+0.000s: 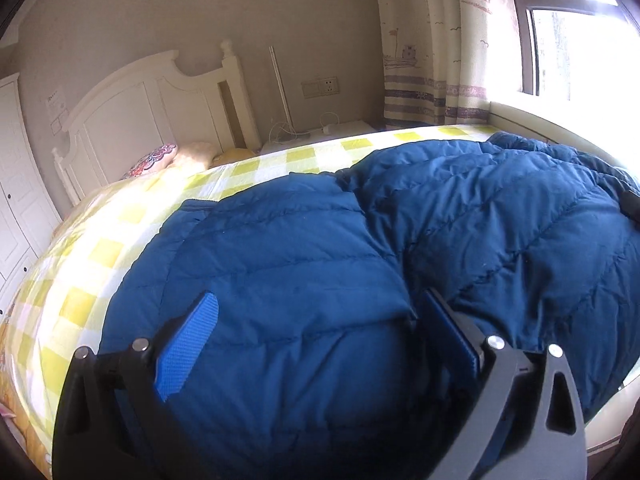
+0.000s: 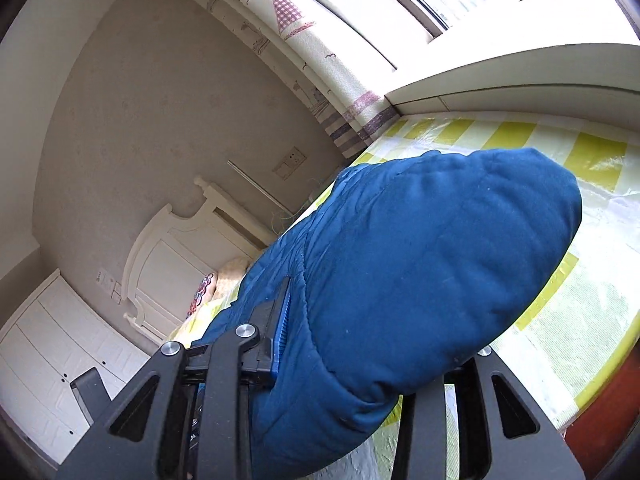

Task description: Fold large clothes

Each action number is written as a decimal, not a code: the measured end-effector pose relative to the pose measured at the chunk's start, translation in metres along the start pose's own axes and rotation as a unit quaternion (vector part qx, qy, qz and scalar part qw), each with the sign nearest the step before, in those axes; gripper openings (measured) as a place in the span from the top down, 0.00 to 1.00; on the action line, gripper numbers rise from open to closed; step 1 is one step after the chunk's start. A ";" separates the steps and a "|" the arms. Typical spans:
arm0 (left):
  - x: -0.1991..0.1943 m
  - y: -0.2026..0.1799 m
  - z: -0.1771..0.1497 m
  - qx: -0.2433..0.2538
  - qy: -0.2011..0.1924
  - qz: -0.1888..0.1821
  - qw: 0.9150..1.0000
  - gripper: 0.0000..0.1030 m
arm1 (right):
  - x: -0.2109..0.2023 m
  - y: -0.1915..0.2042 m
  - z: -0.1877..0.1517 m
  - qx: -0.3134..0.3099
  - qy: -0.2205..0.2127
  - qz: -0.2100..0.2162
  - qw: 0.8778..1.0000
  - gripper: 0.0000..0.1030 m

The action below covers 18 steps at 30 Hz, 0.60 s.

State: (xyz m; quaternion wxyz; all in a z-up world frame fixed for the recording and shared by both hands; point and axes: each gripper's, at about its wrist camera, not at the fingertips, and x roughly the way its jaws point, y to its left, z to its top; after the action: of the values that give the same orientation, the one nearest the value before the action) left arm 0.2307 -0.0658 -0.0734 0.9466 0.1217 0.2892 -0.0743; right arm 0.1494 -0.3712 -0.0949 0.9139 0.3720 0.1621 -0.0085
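A large dark blue quilted down jacket point(image 1: 460, 216) lies spread on a bed with a yellow and white checked sheet point(image 1: 100, 252). My left gripper point(image 1: 320, 320) has its blue-padded jaws set wide, with a puffy fold of the jacket bulging between them; the pads touch the fabric on both sides. My right gripper point(image 2: 380, 320) is lifted above the bed and tilted; a thick part of the same jacket point(image 2: 440, 248) fills the gap between its jaws and drapes over them. Only its left pad point(image 2: 282, 320) shows; the right one is hidden under fabric.
A white headboard point(image 1: 152, 116) and pillows point(image 1: 156, 158) are at the bed's far left. A white wardrobe point(image 1: 12, 200) stands at the left. A patterned curtain point(image 1: 432, 60), window point(image 1: 580, 48) and sill run along the bed's far side. A nightstand with cables point(image 1: 320, 132) sits behind the bed.
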 end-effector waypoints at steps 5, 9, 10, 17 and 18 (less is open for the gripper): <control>-0.014 -0.009 -0.039 0.068 0.004 -0.066 0.995 0.07 | -0.008 0.088 -0.011 -0.173 -0.039 -0.042 0.983 0.65; -0.029 0.119 -0.024 -0.150 0.003 -0.224 0.963 0.07 | -0.012 0.189 -0.057 -0.409 -0.079 -0.057 0.907 0.65; -0.030 0.156 -0.023 -0.203 -0.004 -0.253 0.946 0.06 | -0.010 0.212 -0.080 -0.471 -0.086 -0.056 0.876 0.65; -0.008 0.301 -0.043 -0.378 0.004 -0.382 0.843 0.03 | 0.059 0.256 -0.289 -0.802 0.041 -0.046 0.594 0.59; -0.002 0.306 -0.045 -0.383 0.014 -0.394 0.835 0.03 | 0.063 0.252 -0.301 -0.810 0.023 -0.045 0.584 0.58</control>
State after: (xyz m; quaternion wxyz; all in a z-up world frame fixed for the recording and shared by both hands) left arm 0.2697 0.2399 -0.0508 0.8042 -0.3739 0.3309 -0.3225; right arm 0.1556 0.0236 -0.1451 0.8310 -0.5303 0.1391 0.0940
